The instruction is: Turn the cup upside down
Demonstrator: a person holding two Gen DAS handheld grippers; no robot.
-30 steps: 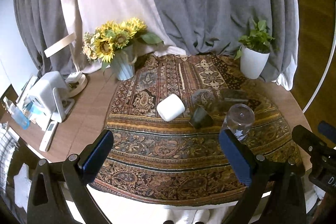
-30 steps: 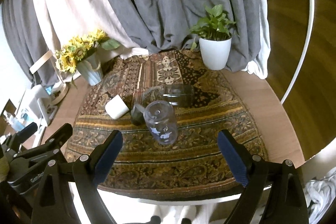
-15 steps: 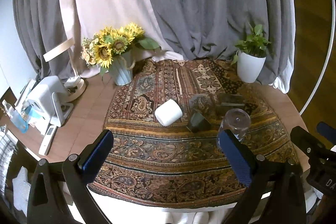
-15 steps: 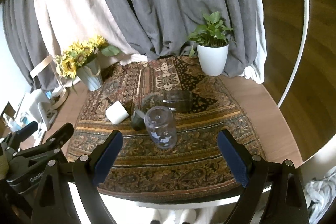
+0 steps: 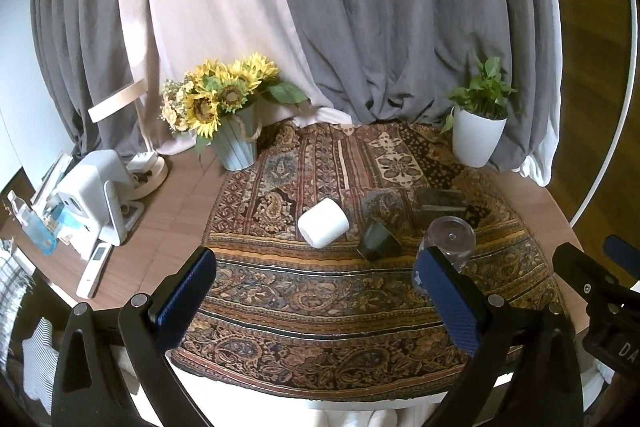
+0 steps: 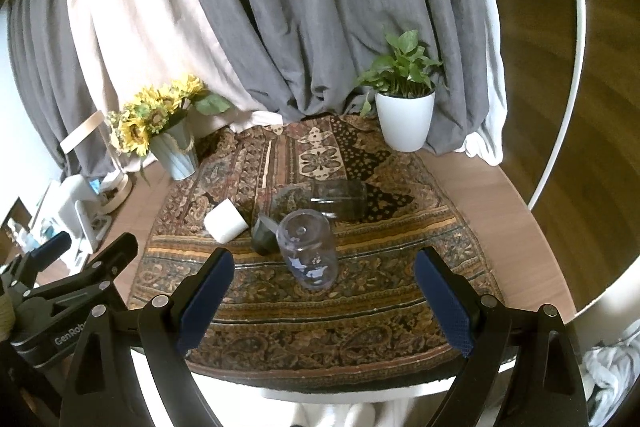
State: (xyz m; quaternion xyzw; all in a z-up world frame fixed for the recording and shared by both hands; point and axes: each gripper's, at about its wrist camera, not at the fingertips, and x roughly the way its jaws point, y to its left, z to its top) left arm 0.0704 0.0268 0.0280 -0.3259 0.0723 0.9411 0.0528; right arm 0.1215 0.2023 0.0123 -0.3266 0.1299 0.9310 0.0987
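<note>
A clear plastic cup (image 6: pixel 308 251) stands upside down on the patterned cloth (image 6: pixel 360 323); it also shows in the left wrist view (image 5: pixel 450 241), partly behind my left finger. A white cup (image 5: pixel 323 222) lies on its side, also in the right wrist view (image 6: pixel 226 225). A small dark cup (image 5: pixel 378 245) lies beside it, and a dark glass jar (image 6: pixel 332 199) lies on its side behind. My left gripper (image 5: pixel 316 291) and right gripper (image 6: pixel 324 291) are both open and empty, held back above the table's near edge.
A sunflower vase (image 5: pixel 234 143) stands at the back left and a white plant pot (image 5: pixel 476 141) at the back right. A white appliance (image 5: pixel 96 191), a remote (image 5: pixel 94 269) and a blue bottle (image 5: pixel 36 231) sit at the table's left. Curtains hang behind.
Both grippers have drawn back and up from the table, so the cups look smaller and farther. The cups have not moved.
</note>
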